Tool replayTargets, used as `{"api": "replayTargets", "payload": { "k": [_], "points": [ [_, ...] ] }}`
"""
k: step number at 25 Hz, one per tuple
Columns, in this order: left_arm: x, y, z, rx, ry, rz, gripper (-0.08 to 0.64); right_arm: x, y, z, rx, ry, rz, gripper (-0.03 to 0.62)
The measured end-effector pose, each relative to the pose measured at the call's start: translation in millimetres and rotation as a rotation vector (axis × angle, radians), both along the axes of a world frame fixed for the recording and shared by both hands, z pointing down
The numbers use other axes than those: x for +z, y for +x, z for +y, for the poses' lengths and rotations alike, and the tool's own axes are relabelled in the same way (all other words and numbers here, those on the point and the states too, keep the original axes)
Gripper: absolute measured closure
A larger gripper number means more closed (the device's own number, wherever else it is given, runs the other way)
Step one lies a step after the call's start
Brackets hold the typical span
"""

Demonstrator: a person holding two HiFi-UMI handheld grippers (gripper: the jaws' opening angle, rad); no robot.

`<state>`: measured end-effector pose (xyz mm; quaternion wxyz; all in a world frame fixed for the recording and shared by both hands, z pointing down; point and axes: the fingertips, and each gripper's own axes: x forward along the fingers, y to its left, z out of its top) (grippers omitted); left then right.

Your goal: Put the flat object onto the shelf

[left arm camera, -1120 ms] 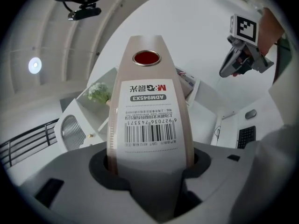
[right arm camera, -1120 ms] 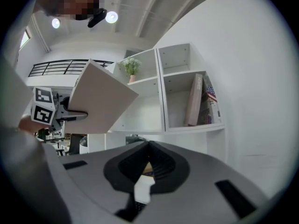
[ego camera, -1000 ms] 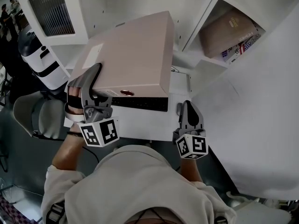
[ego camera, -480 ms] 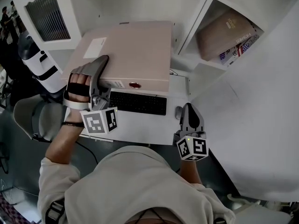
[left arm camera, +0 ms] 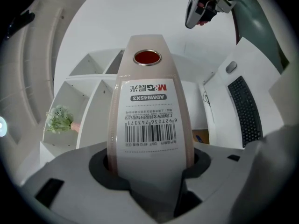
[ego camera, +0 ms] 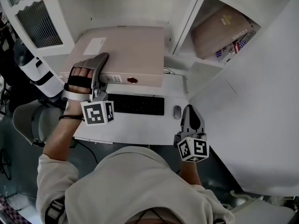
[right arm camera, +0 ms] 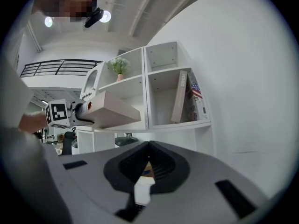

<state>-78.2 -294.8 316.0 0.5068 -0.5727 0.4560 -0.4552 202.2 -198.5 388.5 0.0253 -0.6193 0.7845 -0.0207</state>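
Observation:
A beige lever-arch binder (ego camera: 126, 50) lies flat in the air in front of the white shelf unit (ego camera: 187, 20). Its spine, with a barcode label and a red-ringed hole, faces me. My left gripper (ego camera: 96, 76) is shut on the left end of that spine, and in the left gripper view the spine (left arm camera: 147, 106) is wedged between the jaws of the left gripper (left arm camera: 150, 162). In the right gripper view the binder (right arm camera: 110, 111) hangs level before the shelf's left compartments. My right gripper (ego camera: 190, 120) hovers over the desk's right edge, shut and empty.
Below the binder a white desk (ego camera: 140, 127) carries a black keyboard (ego camera: 138, 104) and a mouse (ego camera: 177, 112). The shelf's right compartment holds a brown book (ego camera: 217, 27) and other leaning books. A small plant (right arm camera: 119, 66) sits higher up. A chair (ego camera: 37, 118) stands at the left.
The binder has rolled from tilted to flat and moved away from me toward the shelf, carried by the left gripper. The right gripper drifted slightly.

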Motion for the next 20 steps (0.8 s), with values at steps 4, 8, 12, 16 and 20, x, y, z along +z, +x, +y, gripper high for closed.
{"api": "replayTargets", "payload": {
  "k": [4, 8, 12, 16, 20],
  "points": [
    [10.5, 2.7, -13.3, -0.005, -0.014, -0.051, 0.295, 1.6, 5.5, -0.8, 0.015, -0.003, -0.001, 0.589],
    [23.1, 2.6, -26.1, -0.011, -0.026, -0.106, 0.291, 2.8, 9.4, -2.0, 0.027, -0.007, -0.004, 0.589],
    [29.8, 4.4, -37.9, -0.010, -0.030, -0.109, 0.284, 5.5, 13.3, -4.1, 0.038, -0.015, -0.006, 0.589],
    [34.8, 8.0, -51.1, -0.006, -0.049, -0.107, 0.272, 7.5, 17.0, -6.9, 0.049, -0.023, -0.004, 0.589],
    [48.9, 12.2, -61.7, 0.001, -0.115, -0.103, 0.240, 8.3, 21.3, -10.2, 0.058, -0.028, -0.004, 0.589]
  ]
}}
